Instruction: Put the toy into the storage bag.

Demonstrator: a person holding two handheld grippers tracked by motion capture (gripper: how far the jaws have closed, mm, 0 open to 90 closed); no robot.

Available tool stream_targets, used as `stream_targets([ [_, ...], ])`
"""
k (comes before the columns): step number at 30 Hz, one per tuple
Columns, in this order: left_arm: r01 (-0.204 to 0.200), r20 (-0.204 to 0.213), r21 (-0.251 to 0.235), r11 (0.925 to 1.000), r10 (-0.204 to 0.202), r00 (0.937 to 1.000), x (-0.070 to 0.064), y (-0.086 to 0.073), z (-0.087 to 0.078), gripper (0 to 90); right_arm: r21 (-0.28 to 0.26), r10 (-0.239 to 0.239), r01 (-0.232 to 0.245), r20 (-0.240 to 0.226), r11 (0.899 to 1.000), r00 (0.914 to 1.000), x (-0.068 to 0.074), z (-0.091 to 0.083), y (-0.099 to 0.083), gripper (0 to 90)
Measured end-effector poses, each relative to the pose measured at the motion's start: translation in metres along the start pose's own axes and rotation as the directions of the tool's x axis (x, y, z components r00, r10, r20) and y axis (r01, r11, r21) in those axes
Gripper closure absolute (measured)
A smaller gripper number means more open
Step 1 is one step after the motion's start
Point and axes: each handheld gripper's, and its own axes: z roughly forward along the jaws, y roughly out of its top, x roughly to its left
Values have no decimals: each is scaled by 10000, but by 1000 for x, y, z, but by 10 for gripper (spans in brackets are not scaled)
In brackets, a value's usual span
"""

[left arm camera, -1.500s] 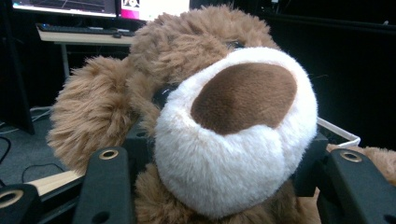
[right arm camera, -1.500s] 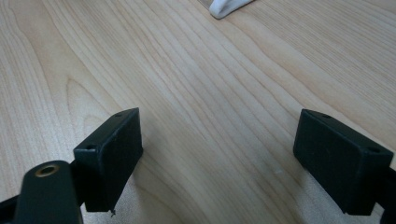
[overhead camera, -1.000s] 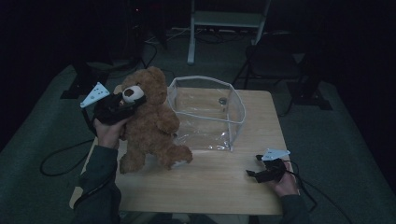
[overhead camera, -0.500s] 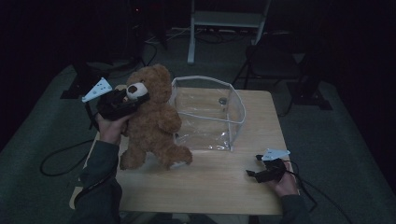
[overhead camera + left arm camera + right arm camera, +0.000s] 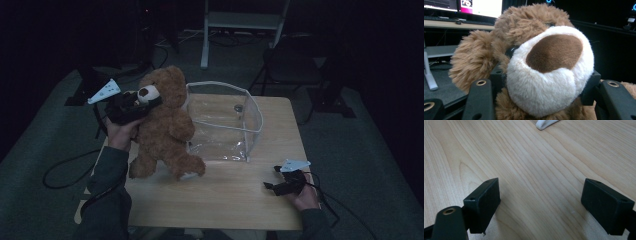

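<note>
A brown teddy bear [image 5: 167, 131] stands upright on the left part of the wooden table [image 5: 225, 200], leaning toward a clear plastic bin [image 5: 222, 122]. My left gripper [image 5: 140, 102] is shut on the bear's white muzzle [image 5: 549, 72]; the jaws press into it from both sides in the left gripper view. My right gripper [image 5: 272, 177] rests low near the table's front right. It is open, with bare wood between its fingers [image 5: 484, 200].
The clear bin holds a small round object [image 5: 238, 107]. Its white corner [image 5: 545, 123] lies ahead of the right gripper. A dark chair [image 5: 292, 62] and a white frame [image 5: 242, 20] stand beyond the table. Cables trail on the floor at left.
My left gripper has lifted the bear's head and carried it rightward, so the bear stands taller and closer to the bin. The right gripper has stayed still.
</note>
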Motion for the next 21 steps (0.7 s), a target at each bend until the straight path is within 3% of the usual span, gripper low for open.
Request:
stream_targets([
  [21,-130,14,-388,9992,131,9999,0,23,11,413,-6,19,-19,3,10000,10000,0,0,0,149],
])
